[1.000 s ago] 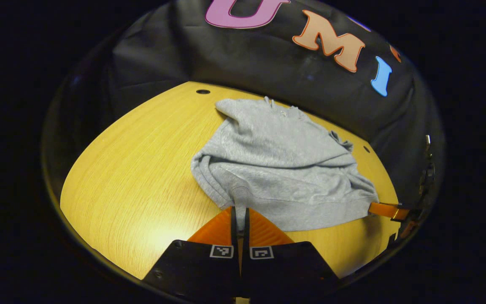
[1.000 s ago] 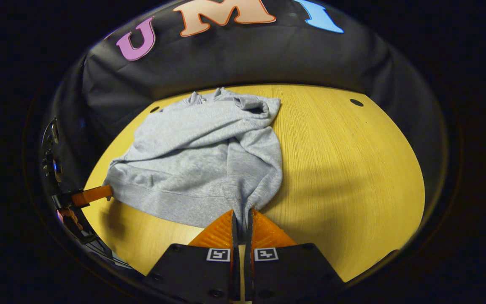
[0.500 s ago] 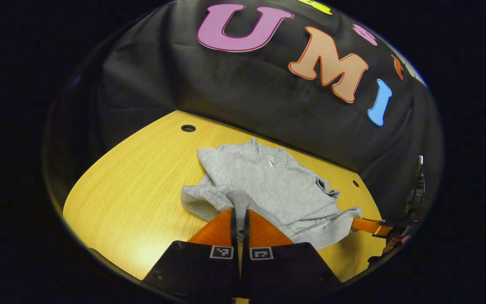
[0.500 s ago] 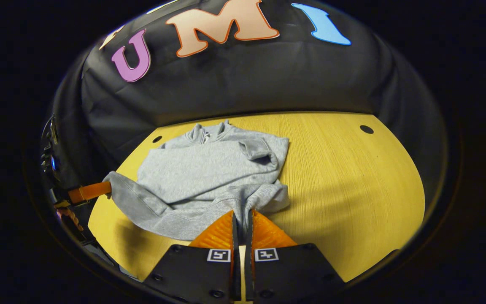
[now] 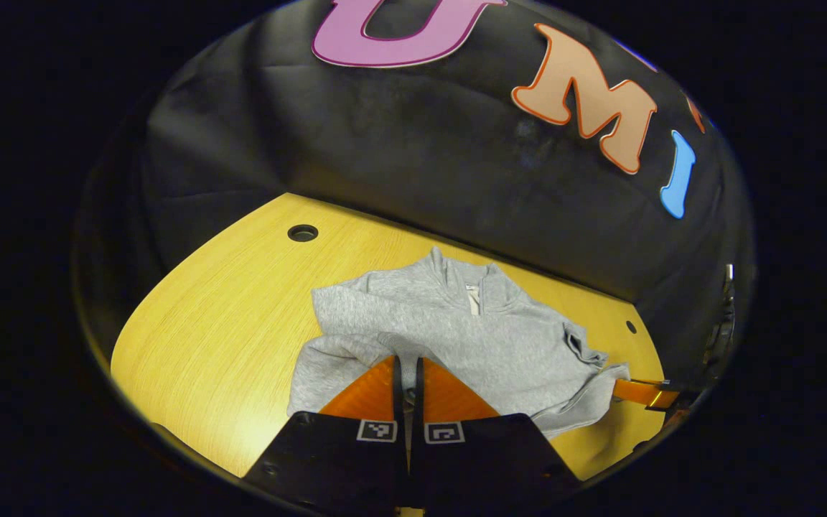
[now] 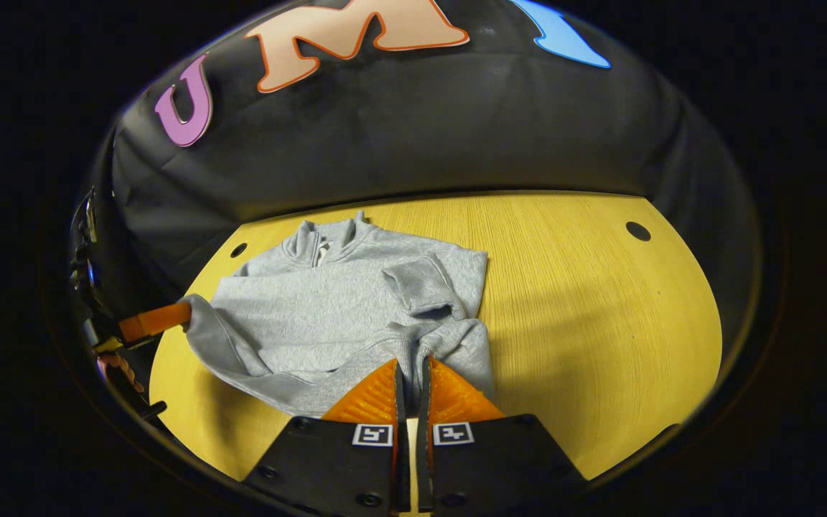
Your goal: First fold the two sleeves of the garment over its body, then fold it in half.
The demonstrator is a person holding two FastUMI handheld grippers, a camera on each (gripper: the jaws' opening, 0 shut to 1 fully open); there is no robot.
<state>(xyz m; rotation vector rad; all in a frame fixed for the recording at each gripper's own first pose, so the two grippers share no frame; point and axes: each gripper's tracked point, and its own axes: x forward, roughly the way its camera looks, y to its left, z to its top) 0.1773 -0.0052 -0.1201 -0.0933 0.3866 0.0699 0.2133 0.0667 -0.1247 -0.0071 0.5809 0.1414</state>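
Now I judge that the task is in its last step, the fold in half, and this step is not yet finished. My left gripper (image 5: 407, 373) has its two fingers pressed together on the bottom hem of the grey garment (image 5: 456, 337), and the cloth comes out directly ahead of the tips. My right gripper (image 6: 410, 377) pinches the other end of the same hem in the same way, with only a thin slit between the fingers where the fabric sits. In the left gripper view I see the other gripper far off to the side, at the edge of the cloth, so both corners of the hem are lifted and carried over the body. The garment lies on the yellow wooden table (image 5: 212, 309), ahead of both tools, with its collar (image 6: 327, 240) at the far end, near the black wall. One sleeve (image 6: 421, 287) is folded over the body, ahead of my right gripper; the other sleeve I cannot see clearly, it may be under the raised hem. The hem reaches about the middle of the body and is well short of the collar. What is left, I think, is to bring the hem forward to the shoulders, lay it down evenly and release both corners.
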